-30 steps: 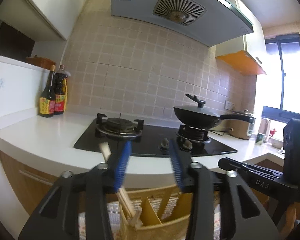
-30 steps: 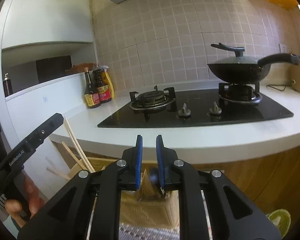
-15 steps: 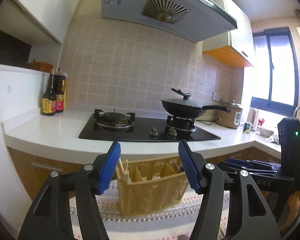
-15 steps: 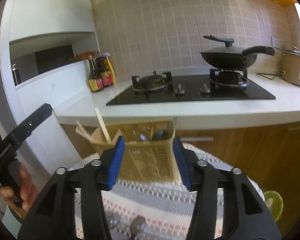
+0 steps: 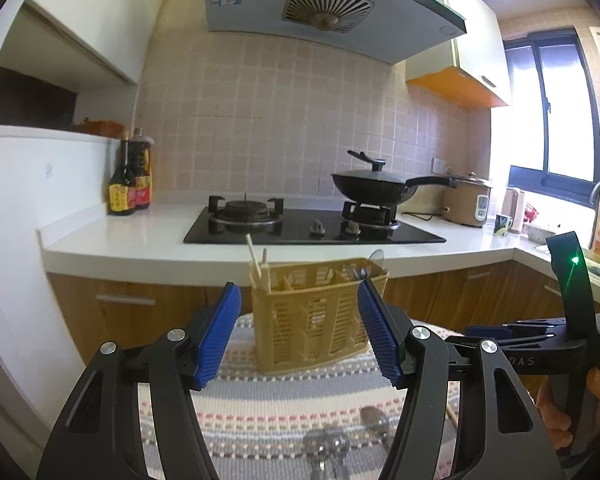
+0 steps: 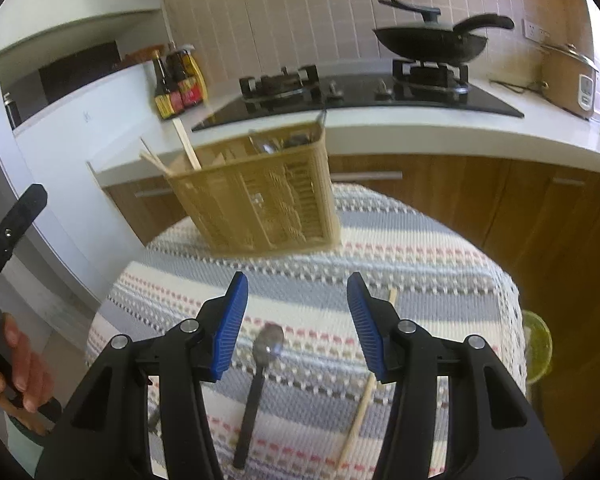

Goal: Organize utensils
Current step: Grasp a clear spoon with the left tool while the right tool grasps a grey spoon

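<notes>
The utensil caddy [image 6: 256, 196] stands upright at the far side of the striped mat [image 6: 420, 272] on the bench, its divided slots facing up so handles can drop in from above. Chopsticks [image 6: 186, 144] lean out of its left compartment and spoon heads [image 5: 376, 258] show in the right one, sorted by kind. A black-handled spoon [image 6: 256, 376] lies loose on the mat, bowl toward the caddy, directly under my right gripper [image 6: 292, 320], whose fingers are spread wide and hold nothing; I judge I am placed to close on its handle next. A single chopstick [image 6: 364, 396] lies just beside it, under the right finger. My left gripper [image 5: 300, 336] hangs level before the caddy, fingers equally wide and empty, with more spoons [image 5: 332, 448] on the mat below it.
</notes>
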`<move>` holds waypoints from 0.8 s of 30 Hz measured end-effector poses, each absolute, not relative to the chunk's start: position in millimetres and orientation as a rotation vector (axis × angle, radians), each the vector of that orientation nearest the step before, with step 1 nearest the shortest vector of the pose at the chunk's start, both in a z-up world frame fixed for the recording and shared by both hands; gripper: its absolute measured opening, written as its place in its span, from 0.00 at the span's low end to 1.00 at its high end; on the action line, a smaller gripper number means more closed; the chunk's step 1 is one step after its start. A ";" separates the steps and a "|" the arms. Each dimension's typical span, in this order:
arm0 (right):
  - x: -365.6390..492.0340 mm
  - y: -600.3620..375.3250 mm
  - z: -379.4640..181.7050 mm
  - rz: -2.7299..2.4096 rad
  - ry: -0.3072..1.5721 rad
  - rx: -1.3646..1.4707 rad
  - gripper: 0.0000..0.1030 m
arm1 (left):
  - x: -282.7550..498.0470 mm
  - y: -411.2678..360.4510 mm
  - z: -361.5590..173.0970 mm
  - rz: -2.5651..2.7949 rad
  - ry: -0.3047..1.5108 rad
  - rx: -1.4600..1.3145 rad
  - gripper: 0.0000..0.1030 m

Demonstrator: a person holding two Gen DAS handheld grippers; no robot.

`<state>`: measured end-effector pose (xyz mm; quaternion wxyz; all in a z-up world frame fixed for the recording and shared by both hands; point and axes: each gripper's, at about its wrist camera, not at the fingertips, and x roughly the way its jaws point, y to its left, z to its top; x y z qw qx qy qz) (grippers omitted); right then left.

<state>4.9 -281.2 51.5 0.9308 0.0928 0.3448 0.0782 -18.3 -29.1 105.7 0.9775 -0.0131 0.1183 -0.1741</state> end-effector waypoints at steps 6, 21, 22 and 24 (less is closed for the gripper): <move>3.1 -286.1 31.6 0.111 0.787 0.184 0.47 | -24.2 -23.3 92.8 -0.314 0.289 -0.023 0.57; 10.7 -302.8 -24.1 0.055 0.974 0.249 0.47 | -24.3 -26.8 58.6 -0.279 0.404 0.015 0.57; 11.8 -303.2 -26.1 0.051 0.982 0.250 0.47 | -22.8 -27.0 55.2 -0.277 0.420 0.020 0.57; 13.5 -304.8 -30.2 0.044 0.999 0.254 0.47 | -15.6 -25.7 46.8 -0.282 0.477 0.023 0.57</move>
